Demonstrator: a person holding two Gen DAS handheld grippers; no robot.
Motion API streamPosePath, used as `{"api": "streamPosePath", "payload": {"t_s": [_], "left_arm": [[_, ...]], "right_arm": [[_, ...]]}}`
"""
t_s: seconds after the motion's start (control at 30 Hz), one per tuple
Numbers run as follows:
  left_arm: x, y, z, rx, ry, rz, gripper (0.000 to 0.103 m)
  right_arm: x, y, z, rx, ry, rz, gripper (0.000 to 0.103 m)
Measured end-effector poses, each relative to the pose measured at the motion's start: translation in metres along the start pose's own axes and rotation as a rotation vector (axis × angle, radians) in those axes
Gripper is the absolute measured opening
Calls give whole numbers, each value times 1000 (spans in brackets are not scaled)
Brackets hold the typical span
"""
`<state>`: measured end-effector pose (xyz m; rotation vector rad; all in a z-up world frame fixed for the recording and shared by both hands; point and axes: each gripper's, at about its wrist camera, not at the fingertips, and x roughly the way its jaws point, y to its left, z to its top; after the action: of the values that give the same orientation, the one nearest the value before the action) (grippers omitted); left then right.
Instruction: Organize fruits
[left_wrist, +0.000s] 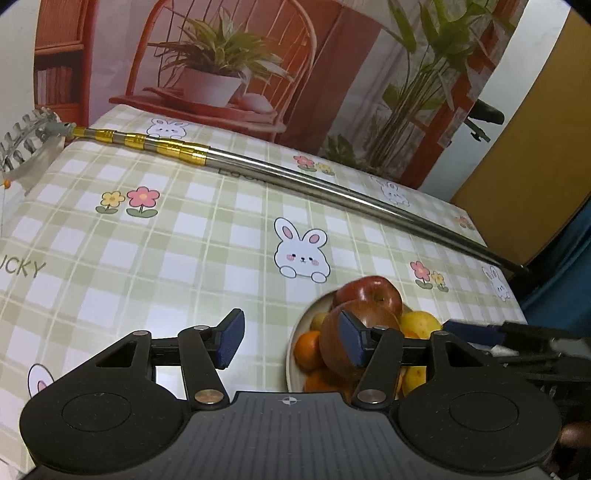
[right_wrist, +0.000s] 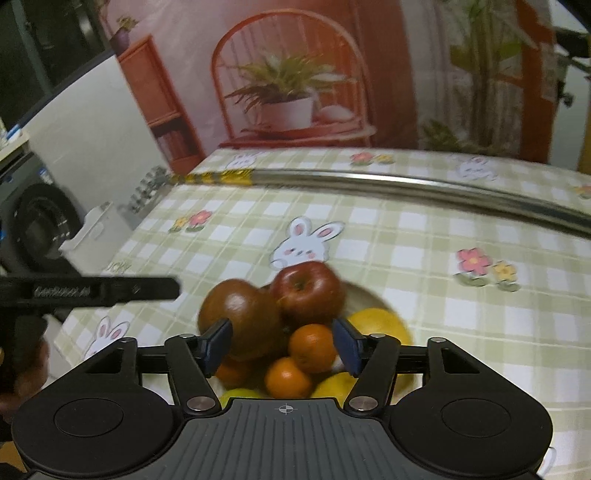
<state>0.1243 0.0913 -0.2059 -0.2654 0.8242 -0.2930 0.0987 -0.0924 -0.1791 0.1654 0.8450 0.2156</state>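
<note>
A pale bowl (left_wrist: 293, 347) of fruit sits on the checked tablecloth. It holds two red apples (right_wrist: 308, 288) (right_wrist: 240, 321), several oranges (right_wrist: 312, 347) and yellow lemons (right_wrist: 376, 323). In the left wrist view the same apples (left_wrist: 369, 291) (left_wrist: 338, 343) show at lower right. My left gripper (left_wrist: 291, 341) is open, just left of the bowl, its right finger in front of the darker apple, with nothing held. My right gripper (right_wrist: 280, 343) is open, hovering over the bowl with oranges between its blue pads (right_wrist: 218, 345). The right gripper's blue finger (left_wrist: 469, 330) shows at the right of the left wrist view.
A long telescopic metal pole (left_wrist: 295, 177) with gold bands lies across the far side of the table; its toothed head (left_wrist: 26, 136) hangs off the left edge. A printed backdrop of a chair and plants stands behind. The left gripper's body (right_wrist: 88, 291) and a hand (right_wrist: 22, 365) are at left.
</note>
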Motion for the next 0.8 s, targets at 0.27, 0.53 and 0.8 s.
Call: {"api": "streamPosePath", "payload": {"t_s": [0.27,0.53,0.8], "left_arm": [[-31,-15,13,50,-78,-7,86],[-69,-49,34,131,-167,-8,100],[-117,-95,53,268,-304,27,101]], "right_arm": [[-42,-23,5,34,-98,-125,91],[-93,-21,21,21,-214,-213,103],[-149,-7,45,1,-350,-228,103]]}}
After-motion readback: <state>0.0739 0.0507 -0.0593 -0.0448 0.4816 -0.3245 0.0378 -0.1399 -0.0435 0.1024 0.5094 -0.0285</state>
